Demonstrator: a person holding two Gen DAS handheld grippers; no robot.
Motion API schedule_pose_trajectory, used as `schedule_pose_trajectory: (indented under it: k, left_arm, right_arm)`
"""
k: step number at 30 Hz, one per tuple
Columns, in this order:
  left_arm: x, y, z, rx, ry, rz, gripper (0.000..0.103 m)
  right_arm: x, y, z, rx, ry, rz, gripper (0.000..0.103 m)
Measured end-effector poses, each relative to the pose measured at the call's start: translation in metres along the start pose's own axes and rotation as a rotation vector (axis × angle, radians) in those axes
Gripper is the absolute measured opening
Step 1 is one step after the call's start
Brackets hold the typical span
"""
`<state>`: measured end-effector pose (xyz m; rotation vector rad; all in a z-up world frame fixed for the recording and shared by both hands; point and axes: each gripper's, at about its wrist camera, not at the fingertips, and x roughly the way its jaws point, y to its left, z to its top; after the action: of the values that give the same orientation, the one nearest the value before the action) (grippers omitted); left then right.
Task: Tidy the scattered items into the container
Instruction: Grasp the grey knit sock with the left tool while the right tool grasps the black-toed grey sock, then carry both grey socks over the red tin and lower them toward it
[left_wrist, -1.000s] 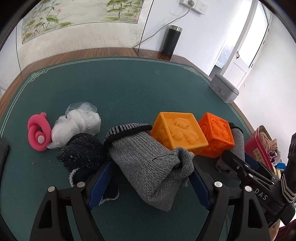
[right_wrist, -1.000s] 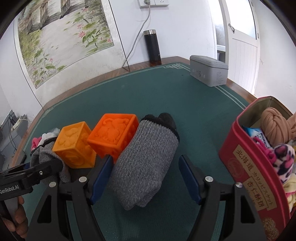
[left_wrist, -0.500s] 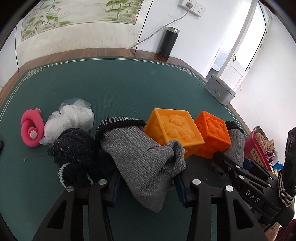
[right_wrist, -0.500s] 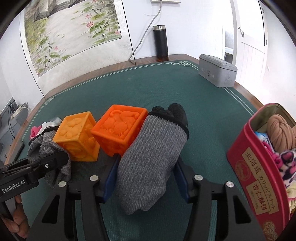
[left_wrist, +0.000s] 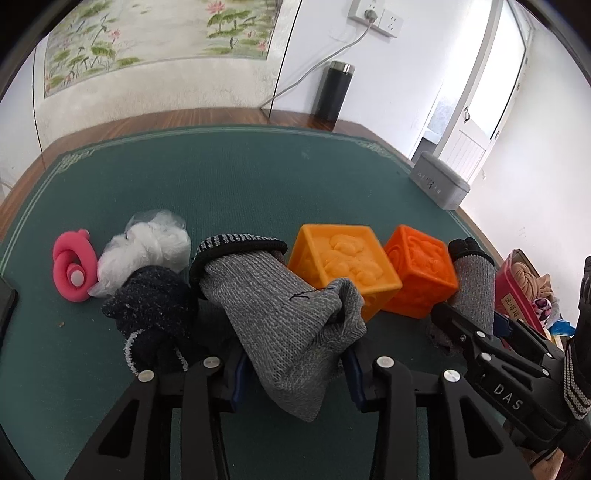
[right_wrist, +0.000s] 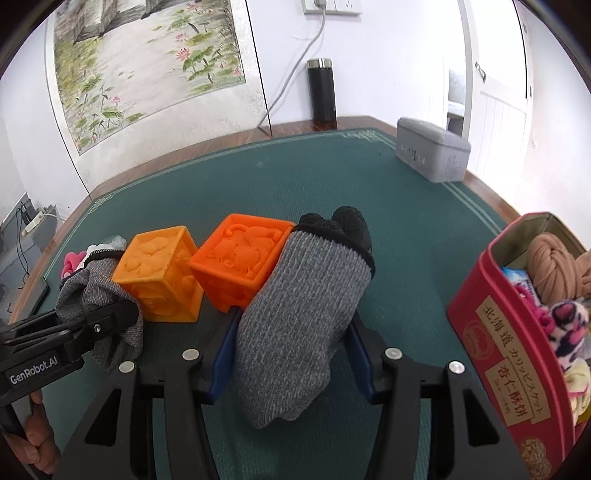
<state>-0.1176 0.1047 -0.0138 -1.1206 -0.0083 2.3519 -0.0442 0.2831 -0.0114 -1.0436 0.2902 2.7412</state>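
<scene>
Both hand-held grippers clamp grey socks.
Left hand-held gripper (left_wrist: 295, 363) squeezes a striped-cuff sock (left_wrist: 280, 310); right hand-held gripper (right_wrist: 291, 354), jaws just closing, pinches a black-toed sock (right_wrist: 306, 306), red tin (right_wrist: 517, 362) at 3 o'clock.

Bright daylight from the doorway (left_wrist: 476, 110) side, soft shadows, sharp focus (heavy fisheye bending, black corners).

The red tin (right_wrist: 517, 369) runs off the right edge, its contents half seen. The pink toy (right_wrist: 70, 260) hides behind a grey sock (right_wrist: 99, 291). The print on the grey box (left_wrist: 439, 181) is too small to read.
</scene>
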Motion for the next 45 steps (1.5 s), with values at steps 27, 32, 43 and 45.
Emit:
schedule_pose_trajectory:
  k: [27, 32, 43, 45]
  left_arm:
    - [-0.055, -0.073, 0.003, 0.113, -0.093, -0.121, 0.041]
    - [-0.053, -0.102, 0.004, 0.138, -0.079, -0.164, 0.041]
    - [-0.035, -0.186, 0.004, 0.224, -0.04, -0.277, 0.041]
    - [-0.033, -0.201, 0.004, 0.241, -0.04, -0.293, 0.041]
  right_arm:
    - [-0.089, -0.061, -0.006, 0.137, -0.195, -0.044, 0.056]
    - [-0.116, -0.101, -0.017, 0.201, -0.233, -0.097, 0.056]
    - [-0.152, -0.169, -0.046, 0.273, -0.235, -0.191, 0.056]
    - [-0.154, -0.173, -0.051, 0.267, -0.229, -0.2, 0.056]
